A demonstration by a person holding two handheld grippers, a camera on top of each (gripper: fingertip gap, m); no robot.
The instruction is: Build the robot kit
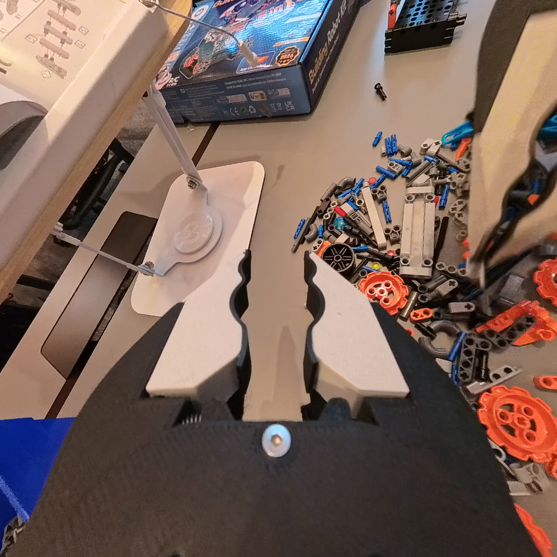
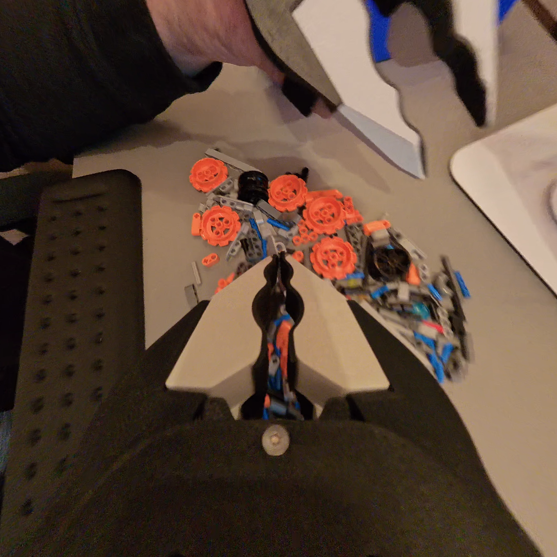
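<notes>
A pile of small building-kit parts (image 1: 422,229), grey, blue, black and orange, lies on the grey table. It holds several orange gear wheels (image 1: 382,291) and a black wheel (image 1: 339,257). My left gripper (image 1: 277,256) is open and empty, low over bare table just left of the pile. My right gripper (image 2: 278,256) is shut, tips down at the pile (image 2: 331,229) among the orange gears (image 2: 331,260). I cannot tell if a small part is pinched in it. The right gripper also shows in the left wrist view (image 1: 479,274), and the left gripper in the right wrist view (image 2: 450,144).
A white stand base (image 1: 211,229) with thin arms sits left of my left gripper, holding an instruction booklet (image 1: 45,36). A blue kit box (image 1: 256,75) and a black-and-blue assembly (image 1: 422,27) stand at the back. A blue bin (image 1: 24,452) is near left. A black perforated block (image 2: 75,301) lies left of the pile.
</notes>
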